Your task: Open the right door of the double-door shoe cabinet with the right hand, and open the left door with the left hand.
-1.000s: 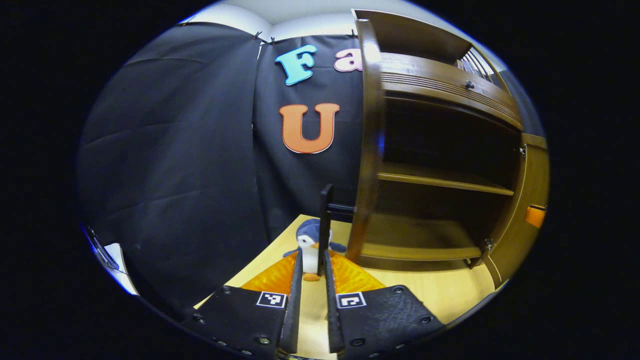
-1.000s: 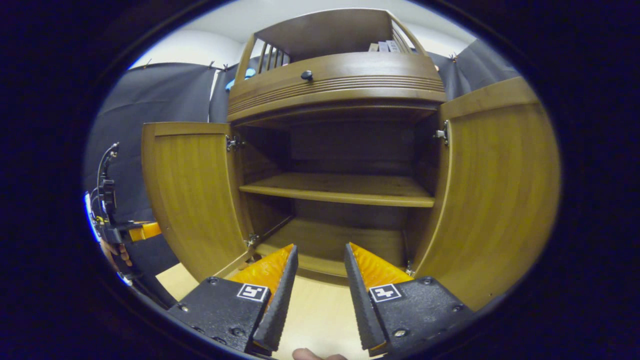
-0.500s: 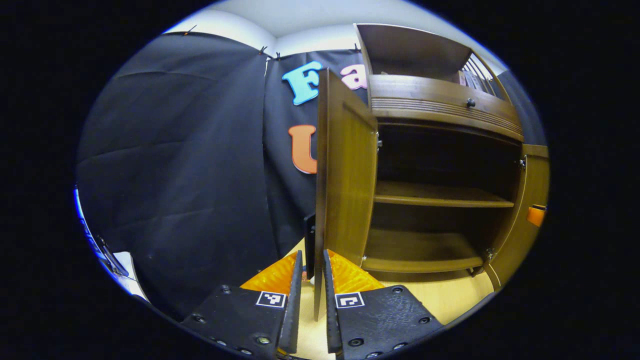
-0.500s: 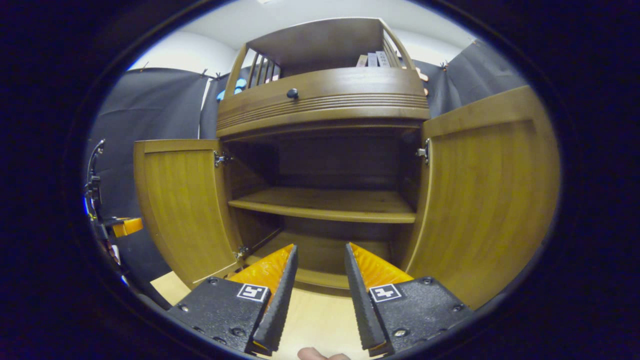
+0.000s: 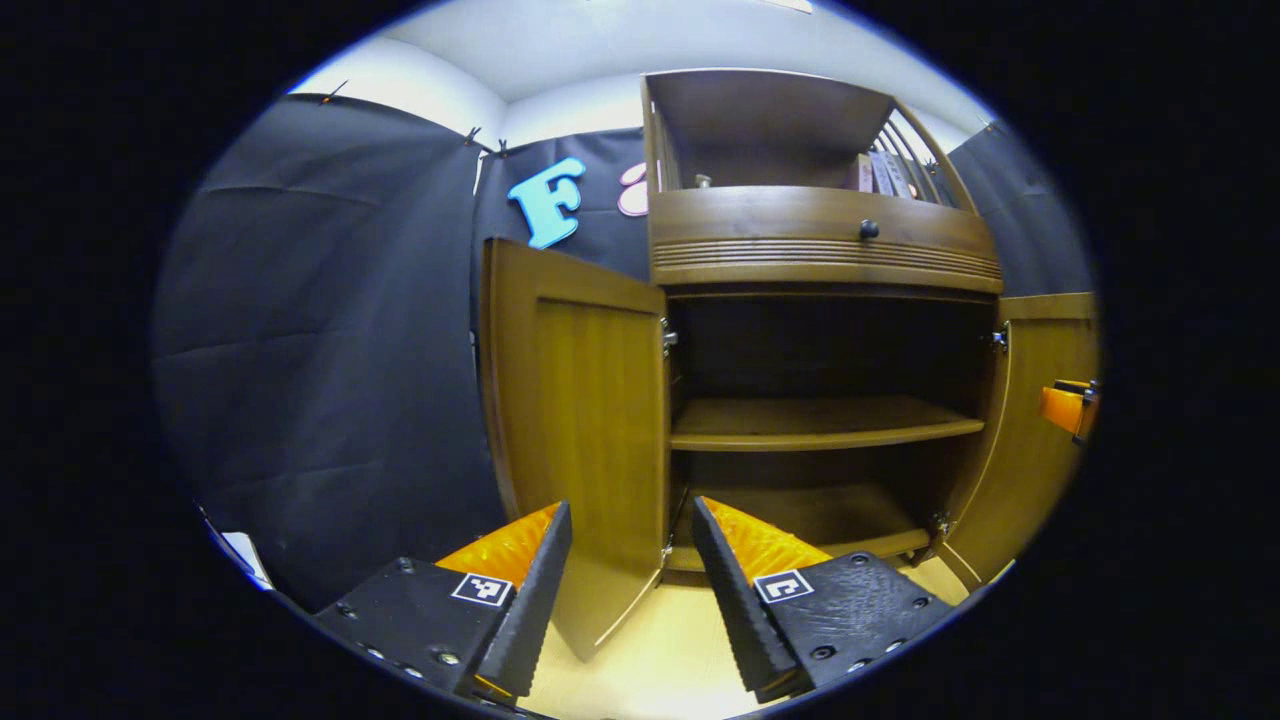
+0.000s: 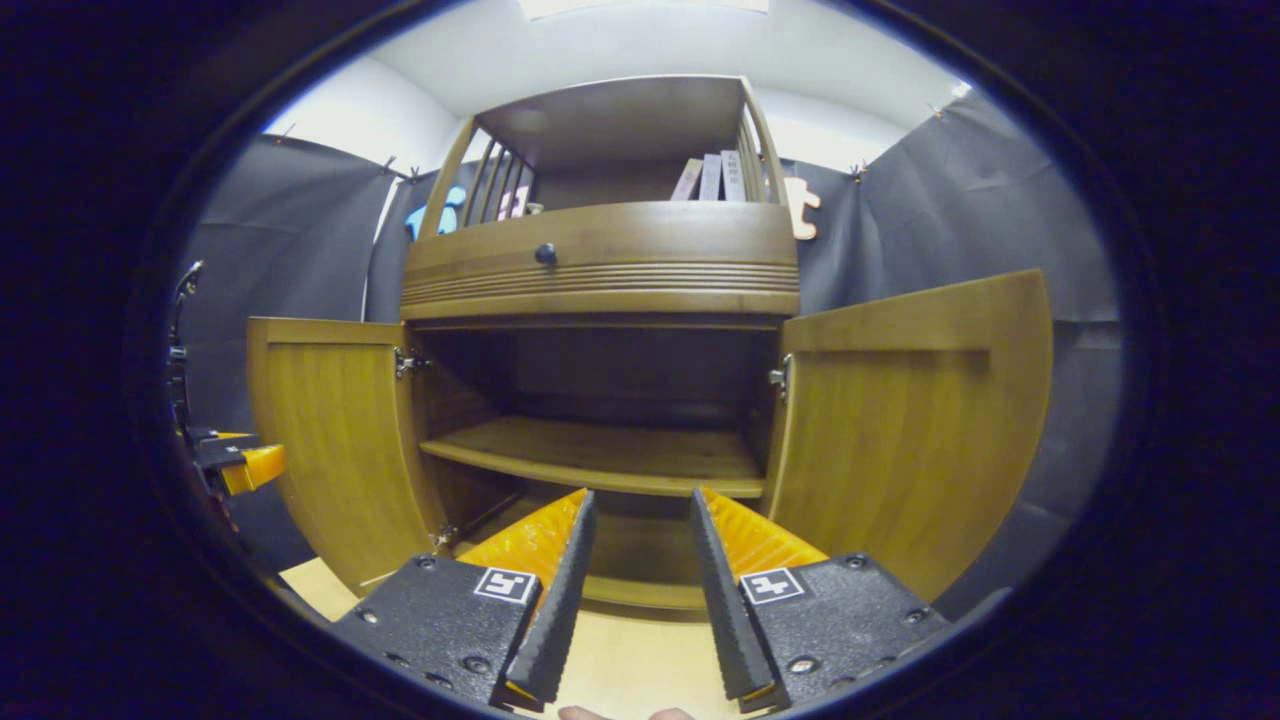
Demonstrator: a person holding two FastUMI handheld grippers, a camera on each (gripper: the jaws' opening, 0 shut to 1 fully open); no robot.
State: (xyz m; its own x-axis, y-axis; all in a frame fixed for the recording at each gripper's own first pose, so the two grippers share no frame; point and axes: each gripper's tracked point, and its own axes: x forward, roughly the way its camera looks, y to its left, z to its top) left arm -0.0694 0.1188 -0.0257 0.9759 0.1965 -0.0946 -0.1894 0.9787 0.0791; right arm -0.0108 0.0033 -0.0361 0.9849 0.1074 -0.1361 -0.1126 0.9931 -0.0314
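Left gripper (image 5: 622, 590): released, fingers spread wide, grasping nothing; the lower edge of the left door (image 5: 580, 440) shows in the gap between them, though contact cannot be told. Finger faces ribbed, inner edges toothed; square printed markers on the finger bases.

Right gripper (image 6: 634, 590): released, fingers apart, holding nothing, set in front of the cabinet opening and touching no part of it. It also appears at the right edge of the left gripper view (image 5: 1068, 408).

Shoe cabinet (image 6: 600, 300): brown wood with a smooth, lightly glossy finish. Both doors stand swung outward, the left door and the right door (image 6: 910, 420) being flat panels with vertical grain, hung on small metal hinges. Interior dark, with one plain horizontal shelf (image 6: 600, 455) above the bottom board.

Drawer front (image 6: 600, 262): curved, horizontally grooved, with one small round dark knob (image 6: 545, 253).

Top compartment: open, with slatted sides, holding a few upright books (image 6: 712, 177).

Floor (image 6: 630, 665): pale wood-coloured surface beneath the cabinet.
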